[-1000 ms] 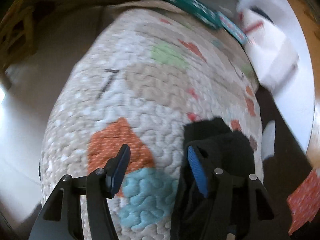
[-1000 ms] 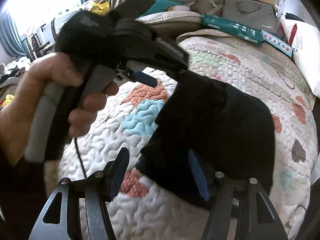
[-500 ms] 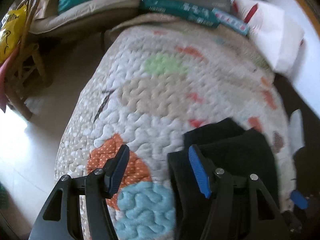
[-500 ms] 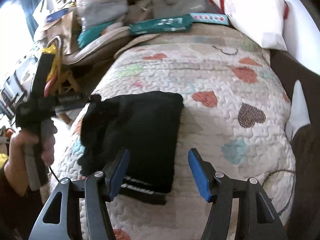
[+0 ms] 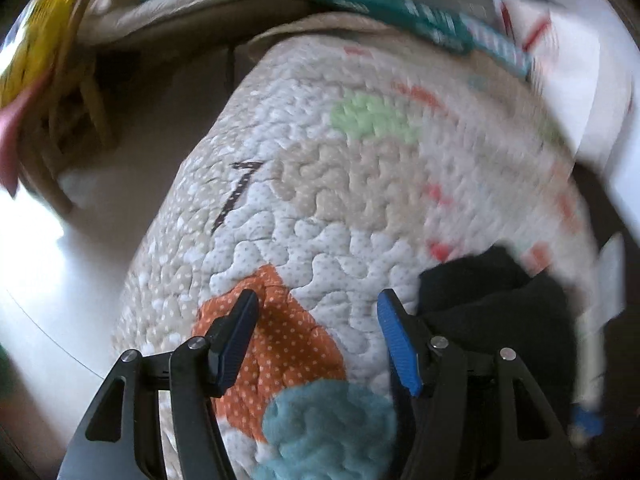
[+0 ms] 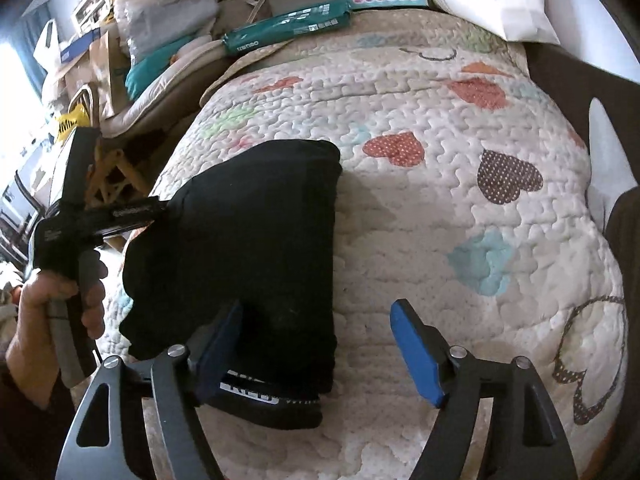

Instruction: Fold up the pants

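Both grippers wide open and empty, left gripper [image 5: 316, 336] and right gripper [image 6: 316, 344]; pants [image 6: 256, 240] lie folded on the quilt [image 6: 420, 220], ahead-left of the right one, so risk is a finger snagging the loose left edge and undoing the fold.

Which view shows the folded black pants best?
The right wrist view: the black pants lie almost whole on the quilt, waistband toward the camera. The left wrist view catches only a blurred dark corner behind that gripper's right finger.
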The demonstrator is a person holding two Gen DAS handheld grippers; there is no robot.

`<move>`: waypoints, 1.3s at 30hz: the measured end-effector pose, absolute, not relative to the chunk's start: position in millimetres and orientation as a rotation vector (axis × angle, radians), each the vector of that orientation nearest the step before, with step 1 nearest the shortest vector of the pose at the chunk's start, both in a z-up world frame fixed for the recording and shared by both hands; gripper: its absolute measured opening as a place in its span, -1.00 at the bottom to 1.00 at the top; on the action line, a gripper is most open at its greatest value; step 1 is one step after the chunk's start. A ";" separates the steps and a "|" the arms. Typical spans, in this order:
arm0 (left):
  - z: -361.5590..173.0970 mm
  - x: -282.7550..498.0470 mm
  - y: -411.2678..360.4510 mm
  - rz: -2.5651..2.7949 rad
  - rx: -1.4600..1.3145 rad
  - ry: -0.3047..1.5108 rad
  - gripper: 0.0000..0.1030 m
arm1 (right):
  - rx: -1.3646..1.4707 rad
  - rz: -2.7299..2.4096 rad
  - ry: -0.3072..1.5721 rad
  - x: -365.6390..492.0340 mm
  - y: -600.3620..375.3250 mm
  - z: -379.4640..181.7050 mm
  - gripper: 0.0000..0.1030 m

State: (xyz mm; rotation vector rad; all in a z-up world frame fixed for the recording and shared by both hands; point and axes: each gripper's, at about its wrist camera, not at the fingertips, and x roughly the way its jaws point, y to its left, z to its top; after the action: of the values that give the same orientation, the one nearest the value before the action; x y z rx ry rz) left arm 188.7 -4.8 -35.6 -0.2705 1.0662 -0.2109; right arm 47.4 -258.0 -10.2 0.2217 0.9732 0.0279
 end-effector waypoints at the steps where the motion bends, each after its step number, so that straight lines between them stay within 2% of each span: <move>1: -31.8 186.5 0.2 -0.234 -0.313 1.059 0.18 | 0.225 0.031 0.970 46.9 -259.2 -7.5 0.56; 6: -12.5 165.1 15.4 -0.421 -0.468 1.017 0.25 | 0.242 0.036 0.936 43.3 -268.3 6.8 0.57; 11: -32.5 154.2 -10.3 -0.565 -0.543 1.115 0.25 | 0.333 0.038 0.941 45.4 -281.8 8.0 0.57; 21: -54.7 164.4 -53.2 -0.673 -0.436 1.192 0.25 | 0.459 0.127 0.998 84.8 -291.4 -0.7 0.57; 27: -64.3 182.1 -52.0 -0.740 -0.544 1.217 0.25 | 0.640 0.196 1.041 125.4 -302.5 -26.4 0.57; 28: -63.9 182.0 -52.8 -0.735 -0.542 1.217 0.21 | 0.664 0.203 1.050 131.6 -302.3 -31.7 0.57; 30: -62.8 180.6 -55.6 -0.730 -0.518 1.216 -0.10 | 0.693 0.203 1.062 141.1 -299.9 -40.2 0.56; 32: -61.4 179.6 -56.7 -0.717 -0.500 1.213 -0.20 | 0.709 0.219 1.074 148.9 -294.7 -47.7 0.51; 34: -59.0 178.4 -60.4 -0.705 -0.483 1.204 -0.27 | 0.703 0.231 1.085 153.1 -289.3 -52.0 0.29; 35: -55.8 176.6 -63.1 -0.696 -0.468 1.196 -0.29 | 0.691 0.226 1.087 153.6 -286.5 -52.6 0.25; 36: -54.7 175.9 -64.3 -0.693 -0.460 1.193 -0.30 | 0.683 0.224 1.081 152.6 -284.7 -51.1 0.09; 39: -44.9 174.8 -69.8 -0.683 -0.438 1.179 -0.32 | 0.682 0.241 1.072 150.4 -284.6 -42.9 -0.14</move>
State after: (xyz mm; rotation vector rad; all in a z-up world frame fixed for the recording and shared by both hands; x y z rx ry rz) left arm 174.8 -69.8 -44.9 -0.4380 1.1785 -0.6832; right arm 150.4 -284.6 -42.9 0.6818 1.0718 0.2414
